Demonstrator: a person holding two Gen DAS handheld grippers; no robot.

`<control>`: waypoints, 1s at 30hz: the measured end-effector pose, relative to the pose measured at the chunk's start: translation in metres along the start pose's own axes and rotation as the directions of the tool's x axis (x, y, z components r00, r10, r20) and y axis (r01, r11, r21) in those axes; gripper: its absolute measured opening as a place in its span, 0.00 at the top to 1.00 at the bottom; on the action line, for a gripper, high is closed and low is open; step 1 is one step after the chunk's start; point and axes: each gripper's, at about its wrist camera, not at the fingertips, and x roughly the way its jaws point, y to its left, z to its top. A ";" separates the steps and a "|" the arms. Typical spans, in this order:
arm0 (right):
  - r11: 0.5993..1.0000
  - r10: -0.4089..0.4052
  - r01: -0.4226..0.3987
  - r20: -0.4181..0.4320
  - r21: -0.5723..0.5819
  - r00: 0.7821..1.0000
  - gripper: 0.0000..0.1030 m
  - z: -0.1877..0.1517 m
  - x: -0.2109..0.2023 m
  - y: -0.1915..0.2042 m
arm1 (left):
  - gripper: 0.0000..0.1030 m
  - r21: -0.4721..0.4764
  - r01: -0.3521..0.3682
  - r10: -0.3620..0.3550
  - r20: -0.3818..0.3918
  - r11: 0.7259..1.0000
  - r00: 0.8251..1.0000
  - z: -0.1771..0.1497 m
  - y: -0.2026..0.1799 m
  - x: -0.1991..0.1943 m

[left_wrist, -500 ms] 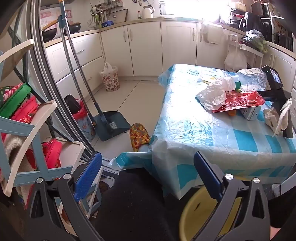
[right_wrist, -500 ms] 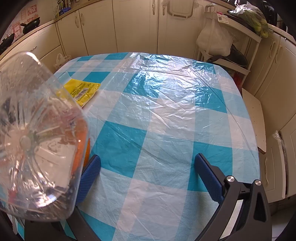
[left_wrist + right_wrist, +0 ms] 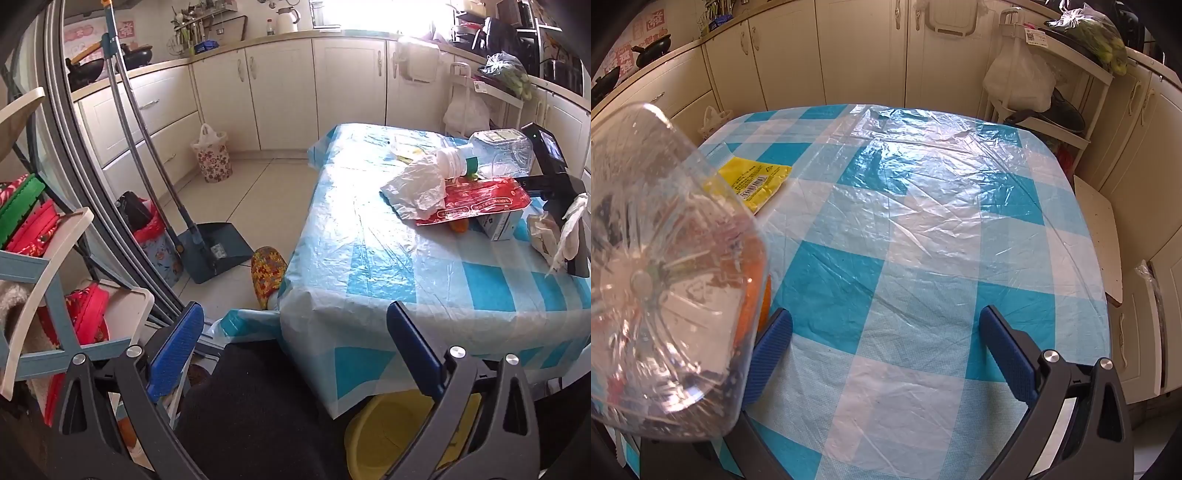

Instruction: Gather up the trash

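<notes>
Nearby, clear ribbed plastic bottle [image 3: 665, 288], crinkled tablecloth [image 3: 923, 229]

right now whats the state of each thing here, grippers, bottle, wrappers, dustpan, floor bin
left gripper: open, empty, off the table's near edge
right gripper: open, empty, over the tablecloth
clear bottle: on its side on the table
red wrapper: flat, atop the pile
white plastic bag: crumpled beside the bottle's neck
yellow wrapper: flat on the cloth
dustpan: standing on the floor
floral bin: upright, bag-lined
</notes>
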 end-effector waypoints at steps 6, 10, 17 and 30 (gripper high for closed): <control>1.000 0.000 0.000 0.000 0.000 1.000 0.06 0.000 0.000 0.000 | 0.07 -0.001 0.008 -0.008 -0.005 1.000 1.000 -0.003 0.000 0.000; 1.000 0.000 0.000 0.000 0.000 1.000 0.06 0.000 0.000 0.000 | 0.07 0.008 0.011 -0.011 -0.010 1.000 1.000 -0.005 -0.004 0.000; 1.000 0.000 0.000 0.000 0.000 1.000 0.06 0.000 0.000 0.000 | 0.07 0.035 0.021 -0.020 -0.033 0.999 0.999 -0.007 -0.012 0.002; 1.000 0.000 0.000 0.000 0.000 1.000 0.06 0.000 0.000 0.000 | 0.07 0.013 0.044 -0.043 -0.064 0.999 0.997 -0.005 -0.010 0.010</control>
